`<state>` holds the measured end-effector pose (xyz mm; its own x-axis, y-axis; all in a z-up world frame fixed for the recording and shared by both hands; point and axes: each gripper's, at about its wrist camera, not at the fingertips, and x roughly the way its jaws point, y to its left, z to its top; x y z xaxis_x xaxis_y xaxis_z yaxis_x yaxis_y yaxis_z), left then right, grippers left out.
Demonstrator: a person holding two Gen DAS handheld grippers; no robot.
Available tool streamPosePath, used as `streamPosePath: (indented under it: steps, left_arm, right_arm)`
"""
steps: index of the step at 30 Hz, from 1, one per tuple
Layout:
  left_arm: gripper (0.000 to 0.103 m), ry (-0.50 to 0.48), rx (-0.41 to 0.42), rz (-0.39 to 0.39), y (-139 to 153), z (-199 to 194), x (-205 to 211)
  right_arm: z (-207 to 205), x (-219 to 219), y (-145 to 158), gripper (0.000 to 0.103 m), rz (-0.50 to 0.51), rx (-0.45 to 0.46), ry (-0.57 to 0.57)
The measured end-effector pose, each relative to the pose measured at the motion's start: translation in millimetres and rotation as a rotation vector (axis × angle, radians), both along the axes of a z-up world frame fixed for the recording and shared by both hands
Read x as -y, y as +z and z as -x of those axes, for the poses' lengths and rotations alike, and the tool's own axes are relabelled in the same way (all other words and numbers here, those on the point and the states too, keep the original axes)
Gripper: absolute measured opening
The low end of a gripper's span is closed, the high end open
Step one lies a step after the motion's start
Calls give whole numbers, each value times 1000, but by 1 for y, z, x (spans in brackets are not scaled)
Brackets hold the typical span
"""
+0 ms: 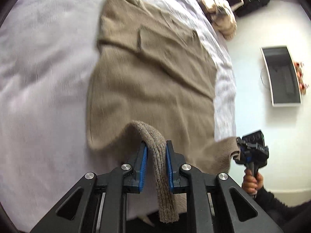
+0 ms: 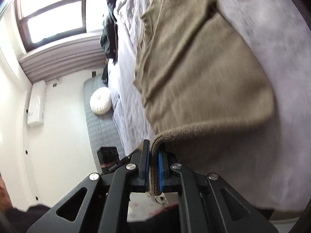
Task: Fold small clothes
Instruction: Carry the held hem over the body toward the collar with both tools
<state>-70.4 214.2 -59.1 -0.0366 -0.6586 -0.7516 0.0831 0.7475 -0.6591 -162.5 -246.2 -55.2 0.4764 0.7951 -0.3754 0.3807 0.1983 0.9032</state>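
Observation:
A tan knit sweater (image 1: 151, 73) lies spread on a pale lilac bed sheet (image 1: 42, 62). My left gripper (image 1: 156, 151) is shut on the sweater's ribbed hem, which hangs down between the blue pads. My right gripper (image 1: 240, 151) shows at the right of the left wrist view, shut on another corner of the hem. In the right wrist view the sweater (image 2: 198, 62) stretches away over the sheet (image 2: 272, 19), and my right gripper (image 2: 153, 151) pinches the ribbed hem. The hem is lifted off the bed at both corners.
A pile of beige and dark clothes (image 1: 217, 9) lies at the far end of the bed. A grey tray (image 1: 281, 75) stands on the white floor. A round white cushion (image 2: 100, 101) rests on a grey quilted mat, and a window (image 2: 52, 13) is beyond.

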Motion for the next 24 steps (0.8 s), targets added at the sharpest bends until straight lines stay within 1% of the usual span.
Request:
streamPosePath:
  steps: [2,4,7,9,10,11,12,13,14,16,18,20,22,24]
  left_arm:
    - [19,25,4,0,-7,-16,3]
    - [19,56,11,11,-13,-33,15]
    - [19,119,55,70,1,-59,12]
    - [19,160,88,105,11,-79,9]
    - [19,170,107,106,14,-91,11]
    - [19,169,125,90,16,-101,13]
    - [19,163,144,57,19,-111,17]
    - [20,144,171,1,22,-119,20]
    - [20,116,198,-55,24,-123,25]
    - [20,15,231,-151,22,-127,38]
    - [20,-87,225,-217,10,-122,54]
    - [20,-178,195,-278,-8,-114,66]
    - [21,-221,161,-306,-24,-108,73]
    - [21,-232,129,-308,-37,-104,75]
  right_arm:
    - [-16,6,-4,8,-5,-6,-35]
    - [-35,11,-4,8,-15,7,-75]
    - [-65,17,5,8,-35,67,-119]
    - [-87,21,14,8,-25,103,-117]
    - [-97,23,17,8,-21,115,-116]
    - [-107,25,19,8,-17,126,-117]
    - [-120,27,21,8,0,127,-116]
    - [-133,31,22,8,17,122,-114]
    - [-141,33,22,8,26,119,-106]
    - [-158,32,19,8,107,84,-54]
    - [-158,37,10,8,141,46,-18]
    - [-153,40,1,8,173,13,9]
    - [-142,44,-9,8,182,-18,10]
    - [-132,48,-16,8,171,-37,-11]
